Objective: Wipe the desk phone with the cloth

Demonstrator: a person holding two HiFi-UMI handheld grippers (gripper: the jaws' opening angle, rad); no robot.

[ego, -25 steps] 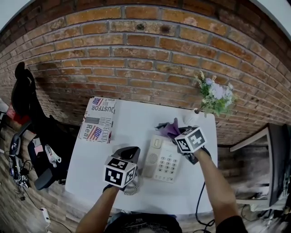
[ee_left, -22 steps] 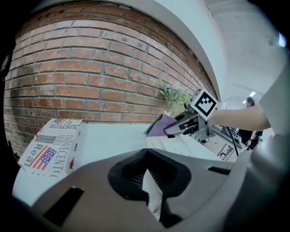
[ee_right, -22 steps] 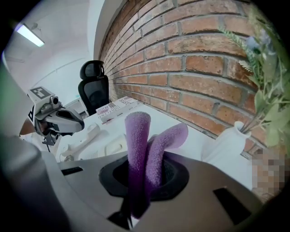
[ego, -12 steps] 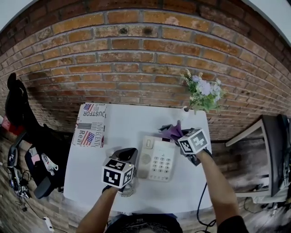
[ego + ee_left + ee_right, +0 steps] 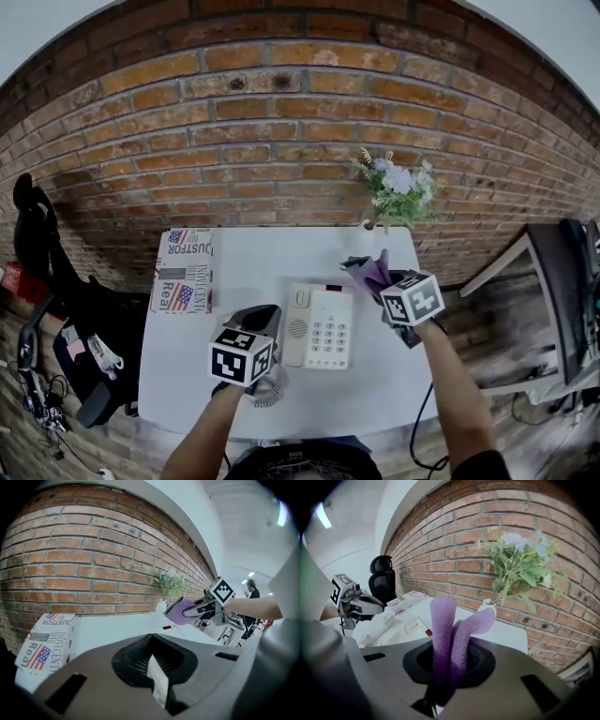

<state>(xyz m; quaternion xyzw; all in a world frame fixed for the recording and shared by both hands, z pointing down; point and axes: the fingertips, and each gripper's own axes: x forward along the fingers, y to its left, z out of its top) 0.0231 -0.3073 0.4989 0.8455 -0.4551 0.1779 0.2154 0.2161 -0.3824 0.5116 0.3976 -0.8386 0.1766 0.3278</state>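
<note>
My right hand-held gripper [image 5: 386, 284] is clamped on the purple foam cloth [image 5: 443, 620], its folds sticking out free for wiping, just above the far right corner of the white desk phone [image 5: 323, 328]. The phone sits on the white counter [image 5: 253, 258]. My left hand-held gripper [image 5: 261, 319], jaws together, hangs beside the phone.

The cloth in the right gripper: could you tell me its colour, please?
The cloth is purple, clearest in the right gripper view.
</note>
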